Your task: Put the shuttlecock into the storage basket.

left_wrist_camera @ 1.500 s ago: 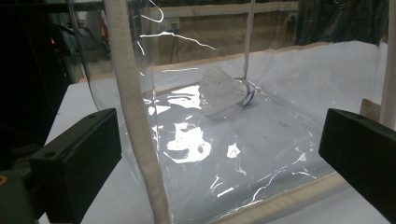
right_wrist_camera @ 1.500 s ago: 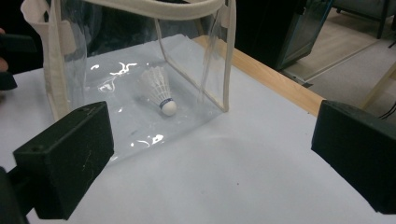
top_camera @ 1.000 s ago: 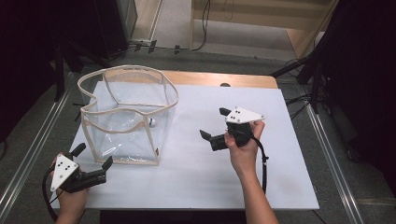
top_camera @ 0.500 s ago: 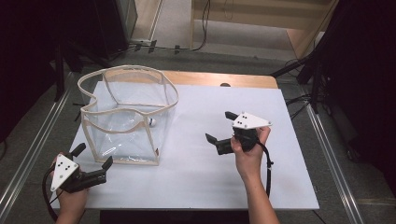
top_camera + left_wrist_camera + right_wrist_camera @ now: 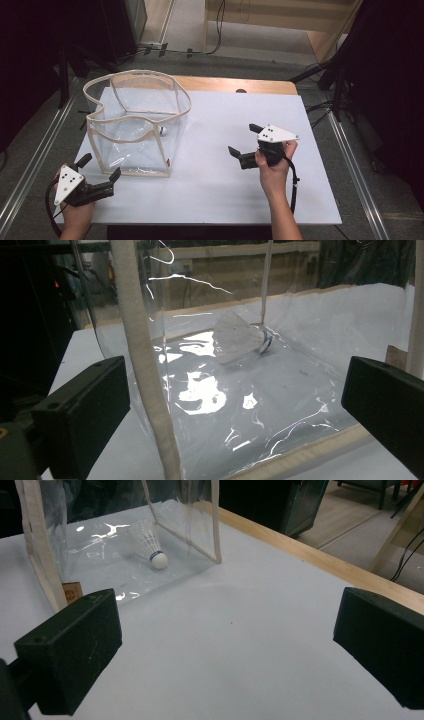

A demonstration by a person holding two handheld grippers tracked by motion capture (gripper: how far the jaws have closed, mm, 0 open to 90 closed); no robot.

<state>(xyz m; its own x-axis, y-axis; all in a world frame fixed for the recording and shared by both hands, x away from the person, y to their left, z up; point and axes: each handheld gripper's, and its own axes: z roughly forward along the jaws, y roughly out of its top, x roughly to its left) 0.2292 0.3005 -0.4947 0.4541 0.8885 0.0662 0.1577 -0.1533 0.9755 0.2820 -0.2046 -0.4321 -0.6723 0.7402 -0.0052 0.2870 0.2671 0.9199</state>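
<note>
Shuttlecock (image 5: 151, 547) lies on its side inside clear bag (image 5: 135, 125), standing open at table's (image 5: 225, 200) far left. Left gripper (image 5: 97, 175) near bag's near-left corner, jaws apart, empty. Right gripper (image 5: 242, 140) well right of bag, jaws apart, empty.

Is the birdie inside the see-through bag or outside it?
Inside. The shuttlecock lies on its side on the clear bag's floor, seen through the walls.
</note>
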